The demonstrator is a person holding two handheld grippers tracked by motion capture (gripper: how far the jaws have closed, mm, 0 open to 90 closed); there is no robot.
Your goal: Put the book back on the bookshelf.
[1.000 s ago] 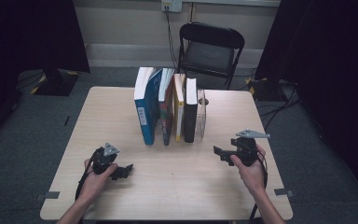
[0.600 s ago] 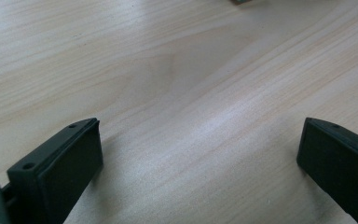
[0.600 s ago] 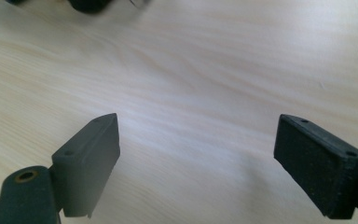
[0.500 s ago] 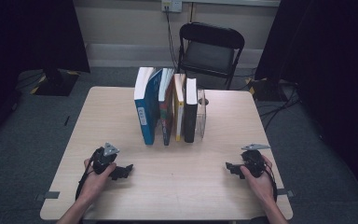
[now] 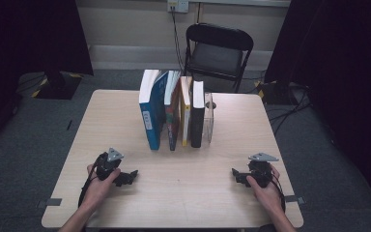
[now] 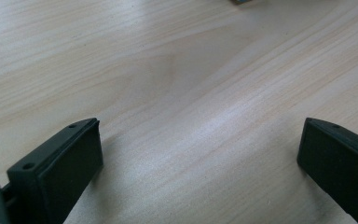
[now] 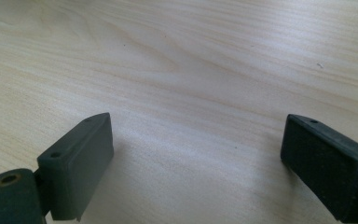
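A black folding chair (image 5: 218,50) is set behind the light wooden table (image 5: 174,198) on grey carpet (image 5: 38,145). Black curtains (image 5: 29,34) are hung at both sides, and a wall socket (image 5: 178,6) is mounted above the chair.

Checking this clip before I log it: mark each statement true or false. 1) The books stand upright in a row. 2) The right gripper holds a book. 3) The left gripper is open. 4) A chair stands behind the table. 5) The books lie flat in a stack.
1) True: the books stand upright on the table.
2) False: the right gripper is open over bare wood, nothing between its jaws.
3) True: the left gripper is open.
4) True: the chair.
5) False: they stand on edge.
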